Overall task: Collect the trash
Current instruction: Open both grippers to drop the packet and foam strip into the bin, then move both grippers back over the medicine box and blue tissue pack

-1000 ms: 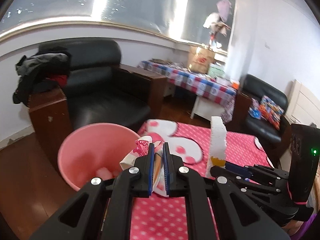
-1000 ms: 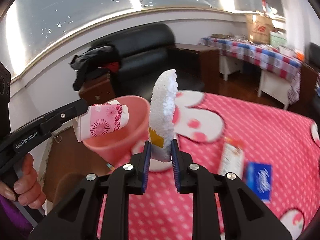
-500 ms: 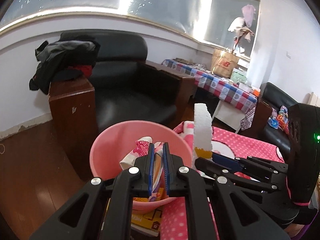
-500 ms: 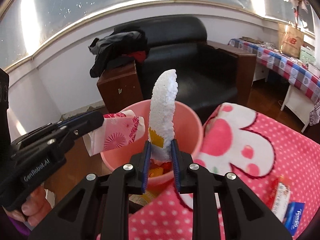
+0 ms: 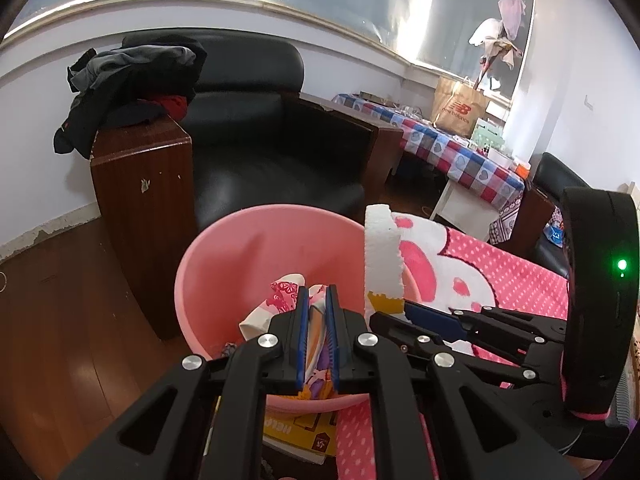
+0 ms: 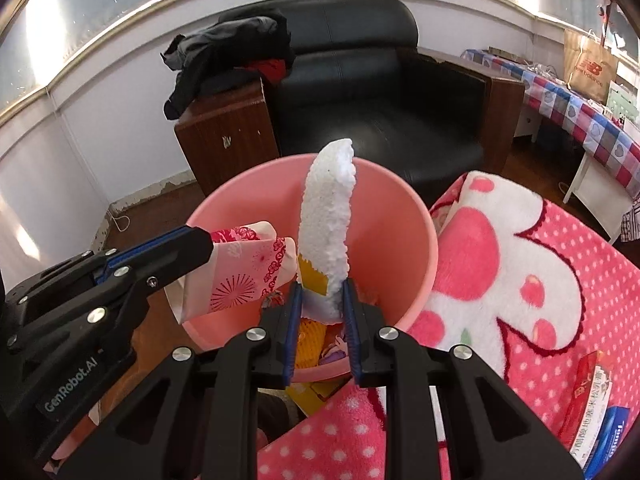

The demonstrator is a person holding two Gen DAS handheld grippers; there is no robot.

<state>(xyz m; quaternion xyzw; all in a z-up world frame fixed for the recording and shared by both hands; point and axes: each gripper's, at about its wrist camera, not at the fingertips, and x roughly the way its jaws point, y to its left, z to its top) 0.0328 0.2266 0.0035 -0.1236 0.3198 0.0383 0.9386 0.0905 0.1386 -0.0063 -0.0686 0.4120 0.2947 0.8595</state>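
A pink plastic bin (image 5: 256,256) (image 6: 392,220) stands on the floor beside the bed, with colourful wrappers in its bottom. My left gripper (image 5: 316,300) (image 6: 208,240) is shut on a flattened pink-and-white flowered paper cup (image 5: 280,300) (image 6: 240,276), held over the bin's mouth. My right gripper (image 6: 320,292) (image 5: 404,308) is shut on a tall white foam piece (image 6: 328,224) (image 5: 382,256) with a yellow patch near its base. The foam stands upright above the bin's near rim.
A pink dotted blanket (image 6: 520,280) covers the bed at right, with a red packet (image 6: 592,400) and a blue packet (image 6: 612,440) lying on it. Behind the bin stands a black leather armchair (image 5: 256,128) with wooden sides and clothes (image 5: 128,84) piled on one. A checked-cloth table (image 5: 452,148) is at far right.
Both grippers have moved from over the bed to over the pink bin and lower, each still holding its item. The bin now sits right under the fingers.
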